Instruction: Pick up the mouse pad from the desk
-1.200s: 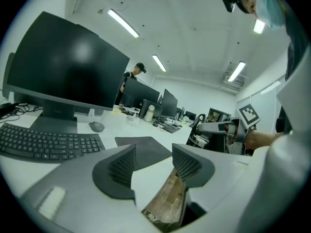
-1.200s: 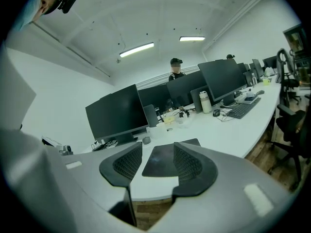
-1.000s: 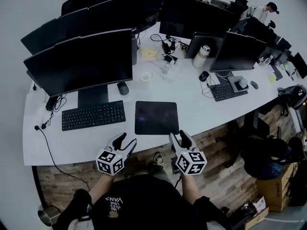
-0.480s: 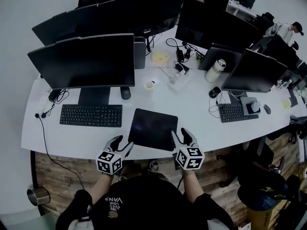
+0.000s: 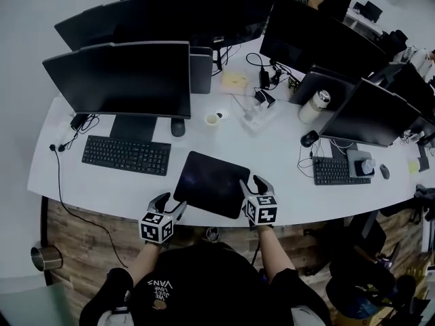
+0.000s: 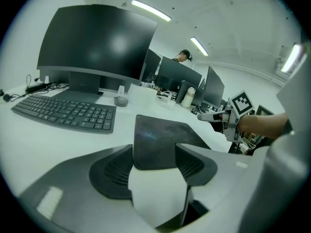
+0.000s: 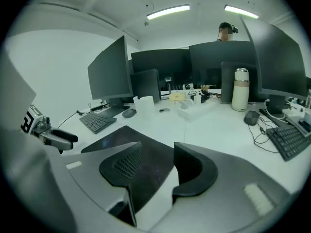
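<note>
The dark rectangular mouse pad (image 5: 211,182) lies flat on the white desk (image 5: 285,155), close to its front edge. My left gripper (image 5: 171,204) is at the pad's near left corner, its jaws opening. In the left gripper view that corner of the mouse pad (image 6: 160,135) shows in the gap of the left gripper (image 6: 154,161), and no pad presses on it. My right gripper (image 5: 253,184) stands open at the near right edge. In the right gripper view the mouse pad (image 7: 121,137) lies under and between the jaws of the right gripper (image 7: 158,166), not pinched.
A black keyboard (image 5: 126,155) and a large monitor (image 5: 122,80) stand left of the pad, with a mouse (image 5: 178,128) behind it. Further back are a tape roll (image 5: 213,119), cables, a white bottle (image 5: 312,105) and a second keyboard (image 5: 336,170). A metal bin (image 5: 44,257) stands on the floor.
Both grippers have come forward and down from beyond the desk's front edge to the pad's near corners. The left jaws have spread a little wider.
</note>
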Demonstrator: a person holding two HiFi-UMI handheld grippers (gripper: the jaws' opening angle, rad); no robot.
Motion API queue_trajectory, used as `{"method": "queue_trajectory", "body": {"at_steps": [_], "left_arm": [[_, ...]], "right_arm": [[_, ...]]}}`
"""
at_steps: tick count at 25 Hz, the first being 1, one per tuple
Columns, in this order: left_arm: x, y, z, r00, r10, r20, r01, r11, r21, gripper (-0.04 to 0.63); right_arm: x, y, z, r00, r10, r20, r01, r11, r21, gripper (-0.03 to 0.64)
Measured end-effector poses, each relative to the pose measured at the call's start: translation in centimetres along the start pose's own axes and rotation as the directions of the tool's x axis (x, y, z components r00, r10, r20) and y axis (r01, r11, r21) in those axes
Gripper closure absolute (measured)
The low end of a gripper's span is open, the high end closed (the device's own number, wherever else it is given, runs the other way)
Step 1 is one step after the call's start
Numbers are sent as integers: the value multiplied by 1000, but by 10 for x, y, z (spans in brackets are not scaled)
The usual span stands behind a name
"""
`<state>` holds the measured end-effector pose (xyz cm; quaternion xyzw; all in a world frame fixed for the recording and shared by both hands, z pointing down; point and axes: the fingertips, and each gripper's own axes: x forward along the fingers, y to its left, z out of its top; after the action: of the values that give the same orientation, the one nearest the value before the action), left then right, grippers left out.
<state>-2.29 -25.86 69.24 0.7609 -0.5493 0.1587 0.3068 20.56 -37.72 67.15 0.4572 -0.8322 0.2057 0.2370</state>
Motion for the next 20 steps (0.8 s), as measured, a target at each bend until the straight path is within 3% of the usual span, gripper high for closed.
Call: {"method": "queue_trajectory", "body": {"at_steps": [5,11,20], "left_arm": [[9,2,-11,999,44,-31,-45,999,-15,337],[14,7,-18,993,95,-71,-98,995,-35,330],[31,7,-23,984,112,-136,-124,988,-87,327]], "right_arm": [[29,-11,-10,997,23,-69,-27,998,-64,403],[52,-22,-13,992,43,-116,-50,997,-58,374],[74,-29,-24,978,37,-203,-51,997,-64,373]]}}
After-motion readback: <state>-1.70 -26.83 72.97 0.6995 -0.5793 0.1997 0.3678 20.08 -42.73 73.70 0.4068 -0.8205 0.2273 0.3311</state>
